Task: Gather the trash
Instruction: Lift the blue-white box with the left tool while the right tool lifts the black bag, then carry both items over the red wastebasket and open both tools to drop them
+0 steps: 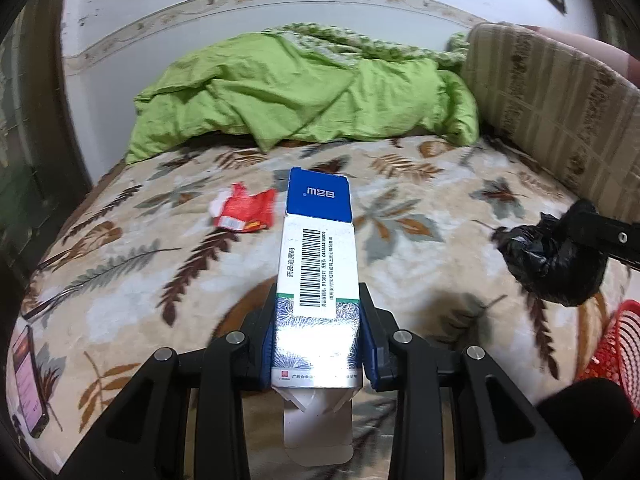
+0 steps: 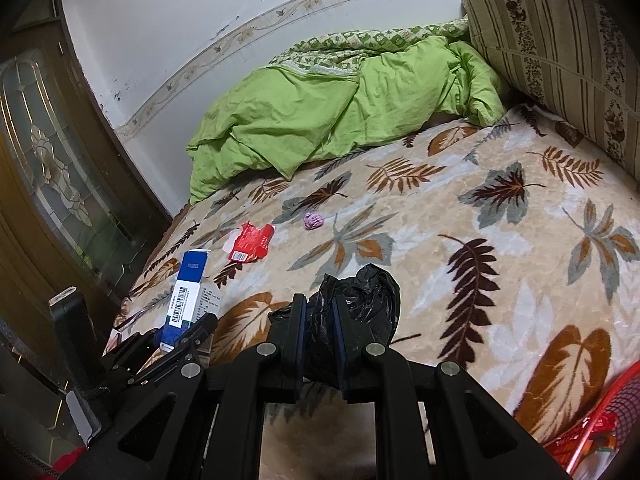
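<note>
Clamped in the left gripper, a box hangs over the bed's near edge; the right gripper pinches a black bag. Mid-bed, a red wrapper and purple wad remain; red basket waits at the near right corner.

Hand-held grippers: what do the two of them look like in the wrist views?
Both look alike. The left hand-held gripper and right hand-held gripper have matte black angular linkage arms with round silver pivot pins and blue pads lining the fingers' inner faces. No cables, markings or sleeves show.
</note>
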The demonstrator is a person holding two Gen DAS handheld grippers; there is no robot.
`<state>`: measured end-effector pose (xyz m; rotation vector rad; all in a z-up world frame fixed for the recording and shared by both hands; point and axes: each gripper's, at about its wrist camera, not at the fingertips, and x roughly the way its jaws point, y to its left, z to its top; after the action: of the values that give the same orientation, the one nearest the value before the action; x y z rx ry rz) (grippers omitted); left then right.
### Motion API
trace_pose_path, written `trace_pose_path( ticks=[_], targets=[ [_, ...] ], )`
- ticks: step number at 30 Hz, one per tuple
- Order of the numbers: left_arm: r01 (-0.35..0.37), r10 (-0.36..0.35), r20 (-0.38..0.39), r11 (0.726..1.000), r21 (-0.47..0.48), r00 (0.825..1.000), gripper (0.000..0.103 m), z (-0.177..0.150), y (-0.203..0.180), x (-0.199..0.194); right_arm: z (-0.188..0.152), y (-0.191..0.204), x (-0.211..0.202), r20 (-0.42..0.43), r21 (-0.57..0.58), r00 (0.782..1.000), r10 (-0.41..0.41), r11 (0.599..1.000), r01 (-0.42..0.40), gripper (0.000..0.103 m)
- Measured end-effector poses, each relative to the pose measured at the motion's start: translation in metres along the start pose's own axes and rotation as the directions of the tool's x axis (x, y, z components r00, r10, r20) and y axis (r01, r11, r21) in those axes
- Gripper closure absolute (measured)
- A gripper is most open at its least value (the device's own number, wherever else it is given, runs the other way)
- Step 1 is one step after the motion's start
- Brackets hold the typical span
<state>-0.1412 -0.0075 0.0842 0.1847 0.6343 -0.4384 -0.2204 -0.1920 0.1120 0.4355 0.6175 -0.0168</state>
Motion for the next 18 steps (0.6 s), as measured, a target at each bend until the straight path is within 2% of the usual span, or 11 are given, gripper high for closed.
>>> trace_pose_path(
  ticks=[2, 4, 7, 10, 13, 18],
  targets=[
    [0.030, -0.030, 0.010, 0.999, 0.036, 1.000, 0.070, 0.001, -0.015, -0.006, 0.000, -0.006, -0.010, 0.007, 0.009, 1.000, -0.011, 1.000, 0.011, 0.090],
    [0.088, -0.089, 0.007, 0.994, 0.065, 0.996, 0.070, 0.002, -0.030, -0.011, -0.001, -0.015, -0.022, 0.014, 0.027, 1.000, -0.021, 0.999, 0.021, 0.090],
    [0.191, -0.191, -0.006, 0.975, 0.110, 0.982, 0.070, 0.007, -0.061, -0.020, -0.004, -0.032, -0.050, 0.031, 0.052, 0.998, -0.053, 0.997, 0.051, 0.090],
    [0.303, -0.302, -0.038, 0.937, 0.172, 0.953, 0.070, 0.012, -0.101, -0.029, -0.011, -0.060, -0.090, 0.060, 0.088, 0.991, -0.119, 0.990, 0.113, 0.090],
    [0.424, -0.413, -0.096, 0.877, 0.225, 0.906, 0.070, 0.015, -0.144, -0.037, -0.019, -0.093, -0.129, 0.077, 0.158, 0.978, -0.193, 0.971, 0.180, 0.090],
    [0.598, -0.561, -0.209, 0.756, 0.266, 0.801, 0.070, 0.015, -0.214, -0.047, -0.042, -0.146, -0.186, 0.072, 0.281, 0.947, -0.312, 0.918, 0.281, 0.090]
  ],
)
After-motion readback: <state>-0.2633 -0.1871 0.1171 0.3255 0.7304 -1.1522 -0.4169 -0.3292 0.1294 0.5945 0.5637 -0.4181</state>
